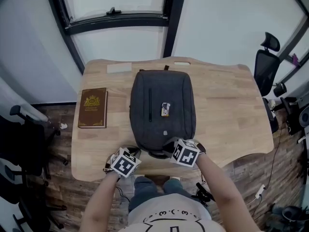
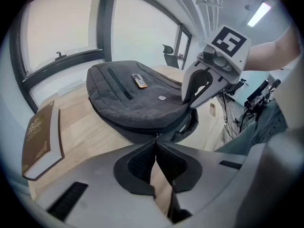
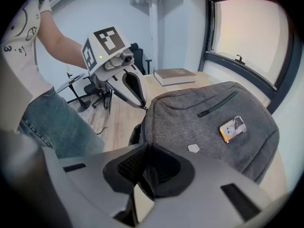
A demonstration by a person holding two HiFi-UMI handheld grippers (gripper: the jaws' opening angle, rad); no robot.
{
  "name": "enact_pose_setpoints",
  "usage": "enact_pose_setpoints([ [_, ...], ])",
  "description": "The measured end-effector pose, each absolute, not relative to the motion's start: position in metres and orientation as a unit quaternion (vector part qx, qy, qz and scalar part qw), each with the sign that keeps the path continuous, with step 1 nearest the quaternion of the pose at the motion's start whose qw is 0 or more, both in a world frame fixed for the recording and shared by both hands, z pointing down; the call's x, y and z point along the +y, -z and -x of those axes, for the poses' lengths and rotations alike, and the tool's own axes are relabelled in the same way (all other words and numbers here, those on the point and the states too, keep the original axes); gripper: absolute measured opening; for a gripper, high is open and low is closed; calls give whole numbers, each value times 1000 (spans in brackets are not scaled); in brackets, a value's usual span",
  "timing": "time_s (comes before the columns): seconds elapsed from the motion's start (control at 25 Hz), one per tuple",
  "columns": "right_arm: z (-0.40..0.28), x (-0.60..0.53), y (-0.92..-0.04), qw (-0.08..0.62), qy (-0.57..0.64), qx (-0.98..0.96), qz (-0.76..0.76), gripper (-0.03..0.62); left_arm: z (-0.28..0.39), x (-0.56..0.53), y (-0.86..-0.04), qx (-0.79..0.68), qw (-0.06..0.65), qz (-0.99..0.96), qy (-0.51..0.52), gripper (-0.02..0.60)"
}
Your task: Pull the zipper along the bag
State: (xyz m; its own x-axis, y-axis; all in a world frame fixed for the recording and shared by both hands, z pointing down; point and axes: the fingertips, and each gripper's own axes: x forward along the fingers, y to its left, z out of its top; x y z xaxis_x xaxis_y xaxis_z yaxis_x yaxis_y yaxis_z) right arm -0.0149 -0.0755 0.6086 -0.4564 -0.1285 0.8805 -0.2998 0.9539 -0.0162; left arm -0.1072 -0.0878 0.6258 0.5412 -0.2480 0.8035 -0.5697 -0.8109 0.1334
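A dark grey backpack (image 1: 161, 108) lies flat on the wooden table (image 1: 227, 105), its top end toward me. My left gripper (image 1: 137, 152) is at the bag's near left corner. In the left gripper view its jaws (image 2: 156, 139) are shut on the small metal zipper pull (image 2: 157, 136). My right gripper (image 1: 169, 147) sits at the near right edge. In the right gripper view it (image 3: 145, 148) pinches dark fabric at the bag's rim (image 3: 142, 127), next to the carry handle (image 2: 191, 122). A small orange tag (image 3: 232, 128) lies on the bag's face.
A brown book (image 1: 92, 108) lies on the table left of the bag. A black office chair (image 1: 267, 62) stands at the right, and another chair (image 1: 21, 129) at the left. The table's near edge is right under both grippers, with my legs below it.
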Motion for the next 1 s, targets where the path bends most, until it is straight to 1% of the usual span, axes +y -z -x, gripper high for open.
enact_pose_setpoints([
  [0.12,5,-72,-609,519,-100,-842,-113,81,117,-104,-631,-242,179,-851,-431,18],
  [0.24,-12,-68,-609,527,-106,-836,-106,80,122,-123,-634,-243,184,-847,-435,18],
  [0.52,-50,-56,-609,547,-98,-827,-83,78,115,-164,-642,-245,150,-841,-458,18],
  [0.68,-61,-50,-608,554,-78,-826,-66,78,111,-195,-645,-258,127,-838,-463,18],
  [0.8,-61,-44,-610,576,-46,-816,-28,77,111,-222,-644,-271,110,-835,-466,20],
  [0.92,-60,-38,-613,594,-16,-804,6,77,111,-247,-643,-276,115,-833,-466,20],
  [1.0,-58,-37,-614,595,-6,-804,11,77,110,-257,-644,-275,123,-831,-467,26],
])
